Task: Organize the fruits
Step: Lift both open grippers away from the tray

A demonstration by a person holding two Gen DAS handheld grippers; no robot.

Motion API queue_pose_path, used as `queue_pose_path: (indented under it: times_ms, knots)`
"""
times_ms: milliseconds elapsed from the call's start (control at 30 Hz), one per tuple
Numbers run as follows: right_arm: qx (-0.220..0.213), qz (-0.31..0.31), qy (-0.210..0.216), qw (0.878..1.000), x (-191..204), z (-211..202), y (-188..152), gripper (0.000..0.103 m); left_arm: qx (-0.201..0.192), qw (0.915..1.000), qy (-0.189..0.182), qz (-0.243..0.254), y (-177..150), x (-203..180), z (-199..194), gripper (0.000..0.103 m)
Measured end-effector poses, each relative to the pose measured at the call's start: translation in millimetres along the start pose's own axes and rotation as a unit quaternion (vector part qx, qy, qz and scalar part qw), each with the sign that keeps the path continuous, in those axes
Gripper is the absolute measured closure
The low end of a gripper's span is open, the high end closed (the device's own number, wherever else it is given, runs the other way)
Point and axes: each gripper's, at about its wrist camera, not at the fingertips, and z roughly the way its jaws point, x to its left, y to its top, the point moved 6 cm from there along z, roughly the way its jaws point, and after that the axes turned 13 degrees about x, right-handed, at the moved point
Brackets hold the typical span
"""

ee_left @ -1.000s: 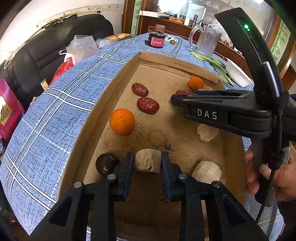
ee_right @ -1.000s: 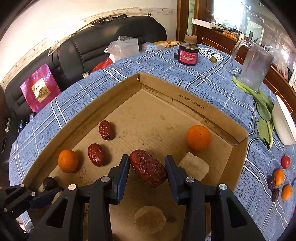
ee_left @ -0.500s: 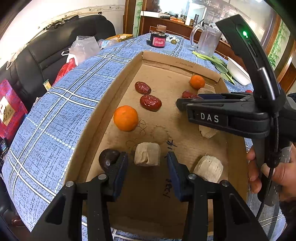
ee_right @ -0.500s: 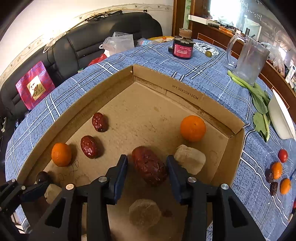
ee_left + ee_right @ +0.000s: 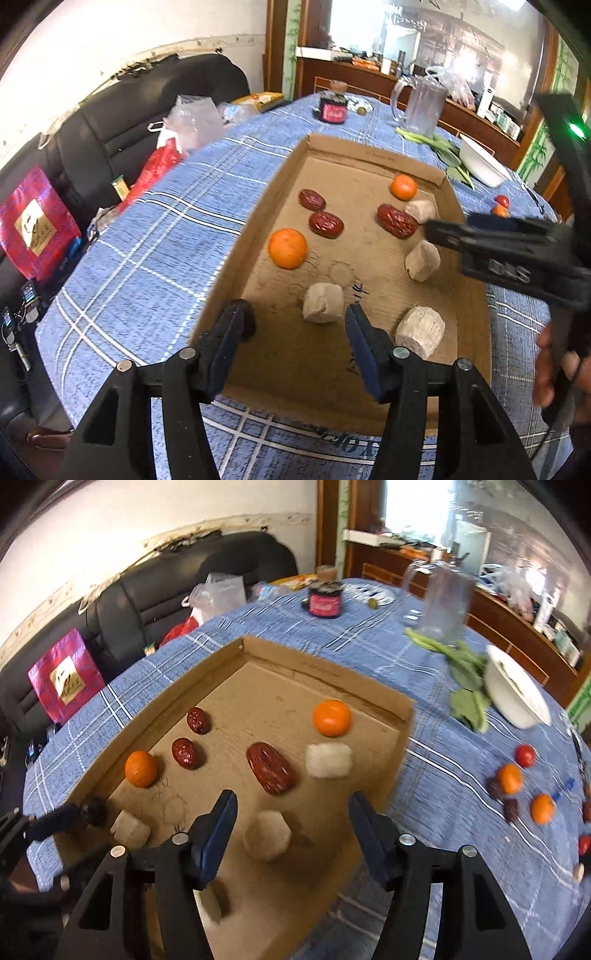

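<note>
While above the box (image 5: pixel 369 406), both grippers' fingers (image 5: pixel 218 827) wide apart, empty.

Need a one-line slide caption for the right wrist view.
Open right gripper above cardboard box holding red dates, oranges and pale chunks.

In the cardboard box (image 5: pixel 258 206) on the table (image 5: pixel 155 229), a pale chunk (image 5: pixel 322 302) lies just ahead of the left fingers (image 5: pixel 229 332). Ahead of the right fingers (image 5: pixel 218 830) lies a large date (image 5: pixel 270 768), another chunk (image 5: pixel 266 834) between them, loose fruits (image 5: pixel 509 779) on the table to their right.
</note>
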Motion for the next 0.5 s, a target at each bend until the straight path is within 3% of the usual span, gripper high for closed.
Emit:
queue_pose_path:
  times_ms: [233, 333, 500]
  knots:
    - [-0.031, 0.048, -0.008, 0.998, -22.3, -43.1, -37.2, 0.032, -0.024, 0.9996, 0.003, -0.014, 3.9, -6.5, -15.7, 0.041]
    - [-0.046, 0.059, -0.024, 0.997, -31.4, -59.0, -52.0, 0.024, -0.035, 0.9994, 0.003, -0.006, 6.8, -22.1, -22.7, 0.04]
    - [-0.058, 0.078, -0.05, 0.994, -54.2, -81.2, -78.0, 0.024, -0.056, 0.9982, -0.001, 0.022, 12.8, -62.9, -33.3, 0.036]
